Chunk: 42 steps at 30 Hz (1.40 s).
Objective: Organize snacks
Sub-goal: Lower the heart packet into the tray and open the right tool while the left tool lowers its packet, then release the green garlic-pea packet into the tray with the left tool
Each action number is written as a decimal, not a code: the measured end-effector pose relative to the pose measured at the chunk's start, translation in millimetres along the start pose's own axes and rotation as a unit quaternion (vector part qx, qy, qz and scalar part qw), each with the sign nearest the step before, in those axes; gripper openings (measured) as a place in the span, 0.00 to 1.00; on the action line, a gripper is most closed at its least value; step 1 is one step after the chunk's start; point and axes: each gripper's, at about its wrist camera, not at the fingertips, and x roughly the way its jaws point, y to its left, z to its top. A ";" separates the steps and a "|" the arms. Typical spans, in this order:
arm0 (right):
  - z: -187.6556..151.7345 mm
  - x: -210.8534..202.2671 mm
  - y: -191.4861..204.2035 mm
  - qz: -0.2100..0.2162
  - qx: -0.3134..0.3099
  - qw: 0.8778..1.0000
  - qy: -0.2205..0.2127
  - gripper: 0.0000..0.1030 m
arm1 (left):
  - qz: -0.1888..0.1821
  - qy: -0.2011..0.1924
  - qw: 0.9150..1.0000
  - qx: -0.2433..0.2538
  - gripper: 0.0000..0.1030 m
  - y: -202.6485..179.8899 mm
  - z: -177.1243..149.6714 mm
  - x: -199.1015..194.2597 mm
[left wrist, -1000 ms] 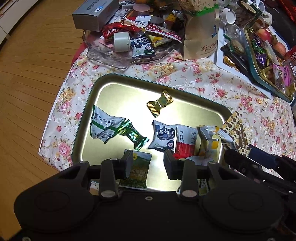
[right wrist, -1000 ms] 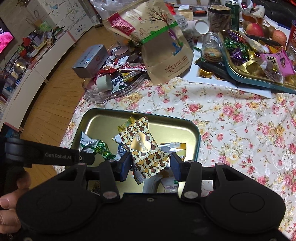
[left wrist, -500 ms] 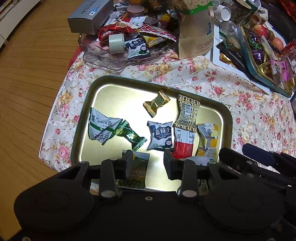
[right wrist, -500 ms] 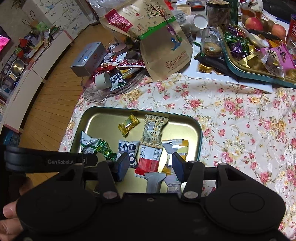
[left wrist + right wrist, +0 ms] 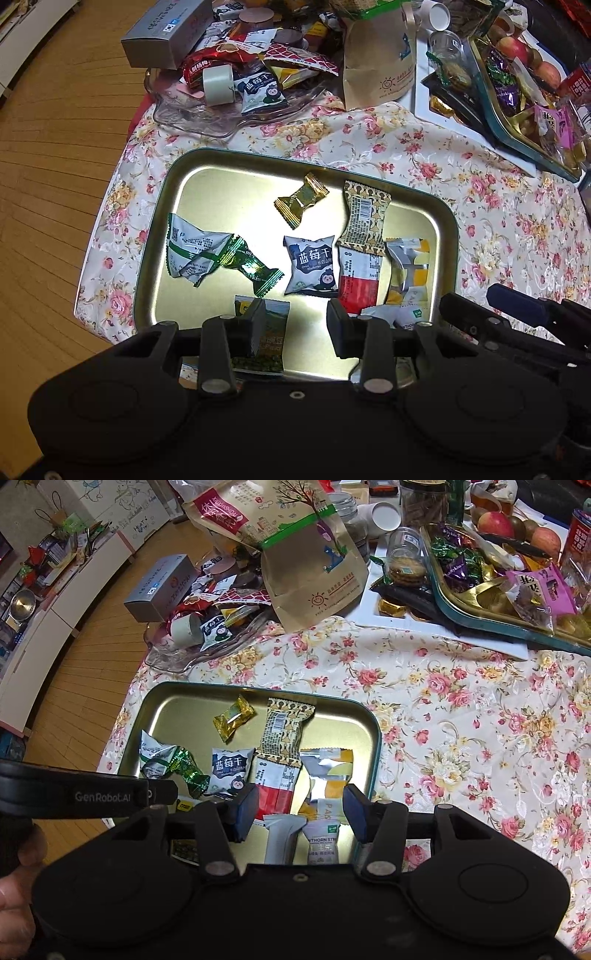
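Dropped brown-patterned snack (image 5: 286,734) lies beyond right gripper (image 5: 300,814).

Both grippers are built of matte black plastic. On the left gripper (image 5: 291,328), two broad rounded housings w/ shallow circular recesses are seen, joined by a flat centre section w/ one small screw. Each finger is carried on a slim black arm, pinned by a silver rivet-like screw at its base; triangular cut-outs are seen in the outer links. Pads (image 5: 258,325) are black.

The right gripper (image 5: 300,812) is shaped the same, but its pads (image 5: 248,810) are faced dark blue. In the right wrist view, white lettering "GenRobot.AI" is printed on the left unit's black side bar. A hand (image 5: 14,882) is partly seen at the frame edge; no sleeve is shown.
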 end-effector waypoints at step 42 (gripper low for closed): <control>-12.9 -1.2 -45.5 -0.062 0.048 0.997 0.014 0.52 | 0.056 -0.023 0.997 0.036 0.43 -44.4 -6.0 -1.4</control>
